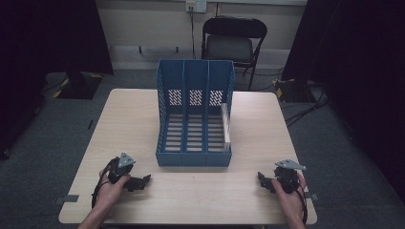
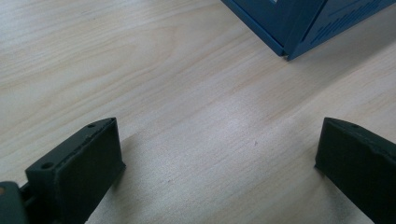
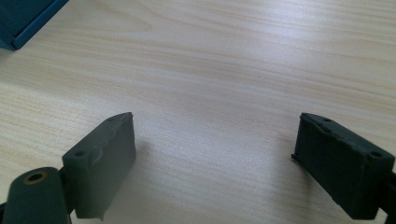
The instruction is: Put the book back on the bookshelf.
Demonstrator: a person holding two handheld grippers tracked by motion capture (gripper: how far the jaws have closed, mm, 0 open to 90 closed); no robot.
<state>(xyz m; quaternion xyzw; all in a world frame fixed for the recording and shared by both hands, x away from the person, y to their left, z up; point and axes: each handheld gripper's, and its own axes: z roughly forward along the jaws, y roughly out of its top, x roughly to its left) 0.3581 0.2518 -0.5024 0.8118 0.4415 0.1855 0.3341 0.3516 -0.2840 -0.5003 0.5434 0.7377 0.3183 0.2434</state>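
Right, ahead of both claws and between them I see the blue file rack (image 1: 194, 114) standing on the worktop (image 1: 129, 119), three open slots side by side. The slot nearest my right claw (image 1: 264, 180) holds a thin white sheet or booklet (image 1: 226, 125) leaning on its outer wall; the other two slots look bare. My left claw (image 1: 144, 180) rests low on the worktop, jaws spread wide, nothing between them but wood. My right claw sits the same way, spread wide and holding nothing. Both point inward, short of the rack's front edge.
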